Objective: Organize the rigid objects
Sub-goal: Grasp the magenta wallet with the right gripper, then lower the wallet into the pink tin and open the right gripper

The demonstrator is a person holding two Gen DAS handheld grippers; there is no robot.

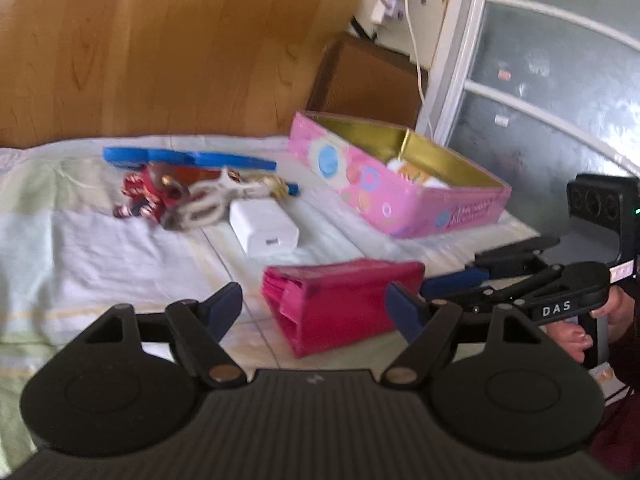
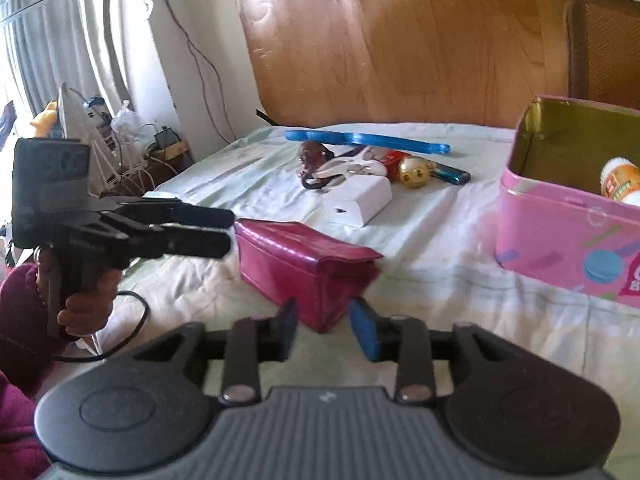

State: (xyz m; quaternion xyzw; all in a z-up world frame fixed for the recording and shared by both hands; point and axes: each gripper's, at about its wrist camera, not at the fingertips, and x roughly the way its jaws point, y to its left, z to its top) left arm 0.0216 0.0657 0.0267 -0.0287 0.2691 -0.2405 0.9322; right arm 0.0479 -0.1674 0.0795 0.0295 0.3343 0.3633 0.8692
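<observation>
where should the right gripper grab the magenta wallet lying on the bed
Probably the near narrow corner of the magenta wallet, approached from the front. It lies flat on the bed sheet, and that folded edge points between the right gripper fingers, whose gap looks wide enough for it. The long top face looks too broad.

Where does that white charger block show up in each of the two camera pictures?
Left wrist view: white charger block left of centre, behind the magenta wallet.
Right wrist view: charger centre, beyond the wallet.
Shared landmark: the pink tin, on the right in both.
</observation>
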